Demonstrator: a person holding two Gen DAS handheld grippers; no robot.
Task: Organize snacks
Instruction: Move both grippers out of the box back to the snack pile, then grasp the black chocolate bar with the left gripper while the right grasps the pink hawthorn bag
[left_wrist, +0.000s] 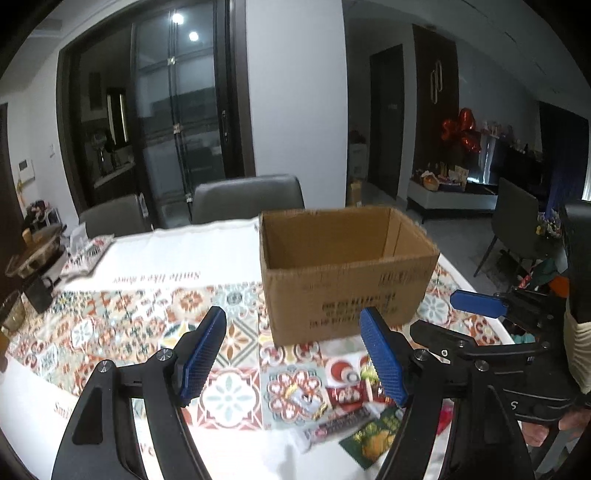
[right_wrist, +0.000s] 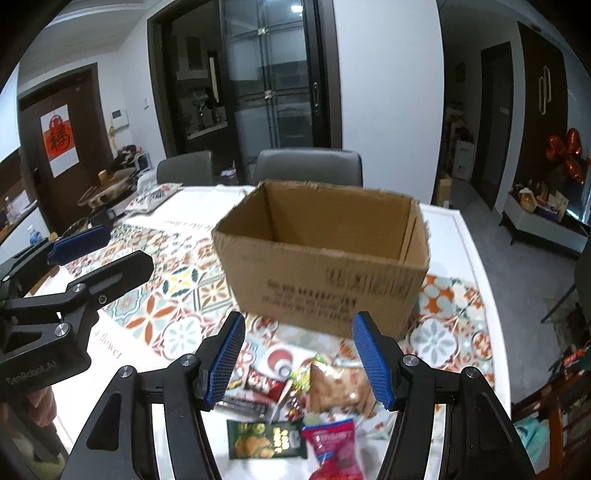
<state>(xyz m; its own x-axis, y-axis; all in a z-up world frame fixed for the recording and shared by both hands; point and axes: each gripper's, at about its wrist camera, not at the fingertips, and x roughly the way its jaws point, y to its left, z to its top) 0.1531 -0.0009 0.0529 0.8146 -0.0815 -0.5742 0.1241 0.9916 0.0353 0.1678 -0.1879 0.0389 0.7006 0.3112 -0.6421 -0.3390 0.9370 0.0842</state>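
Brown corrugated cardboard box (left_wrist: 343, 273), top open, stands on the worktop (left_wrist: 207, 236) ahead of the left gripper (left_wrist: 293, 354). Left wrist view: blue-padded fingers (left_wrist: 201, 356) spread wide, nothing between them, held above the patterned tablecloth (left_wrist: 147, 314). Snack packets (left_wrist: 343, 410) lie in a loose cluster on the cloth on the near side of the box, apart from it, partly hidden behind the right-hand finger. A green packet (left_wrist: 373, 437) sits nearest the camera. Right gripper (left_wrist: 439, 314) enters from the right edge, fingers apart, beside the box. Two grey chairs (left_wrist: 247, 197) stand behind the worktop. A pot (left_wrist: 35, 251) and a dark mug (left_wrist: 38, 291) sit at the far left.

Right wrist view: right gripper (right_wrist: 299, 356) fingers (right_wrist: 373, 363) spread, empty, hovering over the snack cluster. Between and below them: a tan packet (right_wrist: 338, 387), a red-and-dark packet (right_wrist: 264, 382), a dark green packet (right_wrist: 264, 439) and a red-pink packet (right_wrist: 334, 448), all on the cloth just short of the box (right_wrist: 321, 258). Box interior: contents cannot be seen from this angle. Left gripper (right_wrist: 107, 251) is at the left edge, fingers apart, holding nothing.
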